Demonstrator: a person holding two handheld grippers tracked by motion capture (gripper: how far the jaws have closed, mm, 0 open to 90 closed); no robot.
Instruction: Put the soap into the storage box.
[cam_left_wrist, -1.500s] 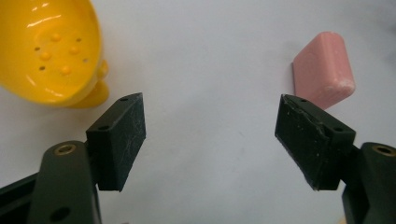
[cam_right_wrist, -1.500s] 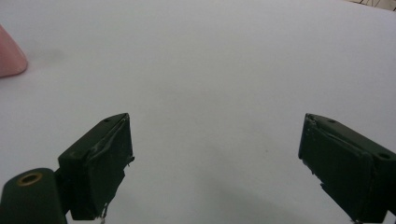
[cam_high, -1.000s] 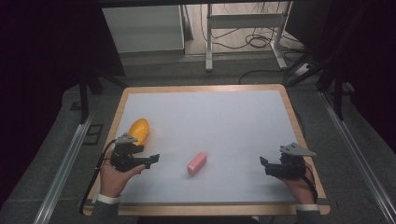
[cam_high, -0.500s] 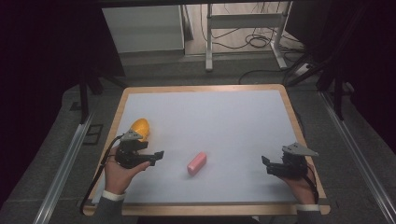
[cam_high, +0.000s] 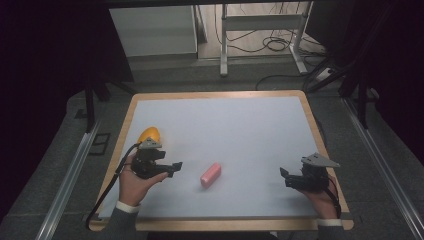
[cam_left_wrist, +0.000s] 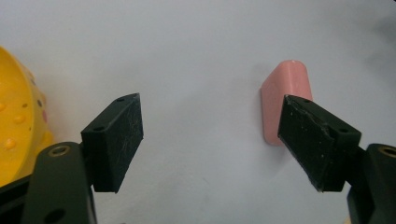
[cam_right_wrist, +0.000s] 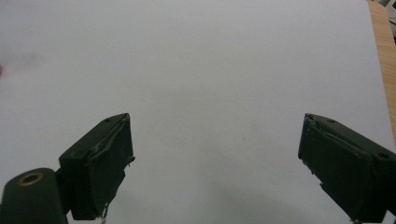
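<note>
Both hands rest low near the front edge of the table (cam_high: 225, 115). The left gripper (cam_high: 172, 167) is wide open and empty, pointing at the pink block (cam_high: 210, 174) near the front middle. The right gripper (cam_high: 285, 177), near the right edge, is also wide open and empty.

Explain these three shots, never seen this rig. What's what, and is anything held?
No robot here: a person holds a two-jaw gripper in each hand. The high view looks down on the table, with the left gripper and right gripper coming in from the bottom. The other two pictures come from cameras riding on each gripper, looking along its black jaws. On the white surface lie a pink block and a yellow object beside the left hand. Both grippers are open; nothing is held. The block sits just beyond the left gripper's jaws.
</note>
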